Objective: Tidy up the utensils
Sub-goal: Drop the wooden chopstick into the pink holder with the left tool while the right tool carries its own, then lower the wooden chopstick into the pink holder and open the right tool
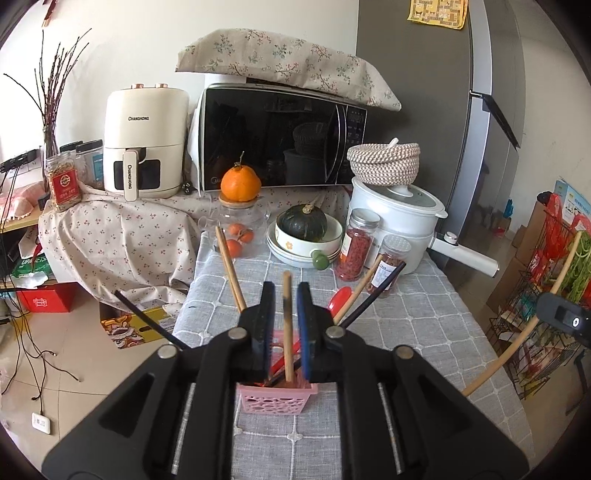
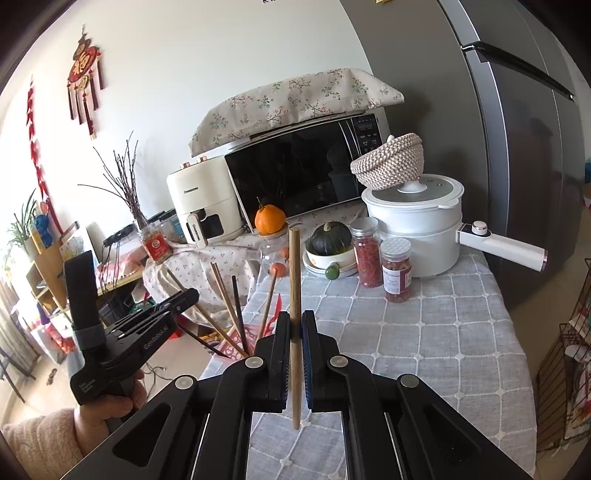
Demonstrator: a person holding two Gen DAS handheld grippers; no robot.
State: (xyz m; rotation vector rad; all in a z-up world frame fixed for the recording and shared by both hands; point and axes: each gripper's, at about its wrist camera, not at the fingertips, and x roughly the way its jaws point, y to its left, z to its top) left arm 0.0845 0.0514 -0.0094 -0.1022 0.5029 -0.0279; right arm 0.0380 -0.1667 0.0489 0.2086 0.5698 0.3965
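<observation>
1. Nearest, in the left wrist view, the left gripper (image 1: 285,291) hangs over a pink holder (image 1: 275,400). Its jaws are released, with a wooden chopstick (image 1: 287,332) standing between them in the holder, clear of both pads.
2. Four more sticks fan out of the holder, two wooden and two black. A red spoon (image 1: 340,299) shows at one o'clock.
3. In the right wrist view, the right gripper (image 2: 294,317) is clenched on one upright wooden stick (image 2: 294,266) above the table.
4. A grey checked tablecloth (image 1: 406,332) covers the table.
5. Two jars of red contents (image 1: 356,245) stand at one o'clock from the holder. A dark green squash (image 1: 303,221) sits in a bowl on stacked plates at twelve.
6. One orange (image 1: 240,184) tops a glass jar at eleven o'clock.
7. Behind are one white electric pot (image 1: 395,210) carrying a woven basket (image 1: 384,162), one microwave (image 1: 280,136) under a floral cloth, and one cream air fryer (image 1: 144,140) at ten o'clock.
8. A grey fridge (image 1: 424,92) fills the far right.
9. Only the right wrist view shows the hand (image 2: 122,402) in a pink sleeve gripping the left tool, and a red wall ornament (image 2: 84,70).
10. Only the left wrist view shows cables on the tiled floor (image 1: 55,350) and a yellow note (image 1: 437,13) on the fridge.
</observation>
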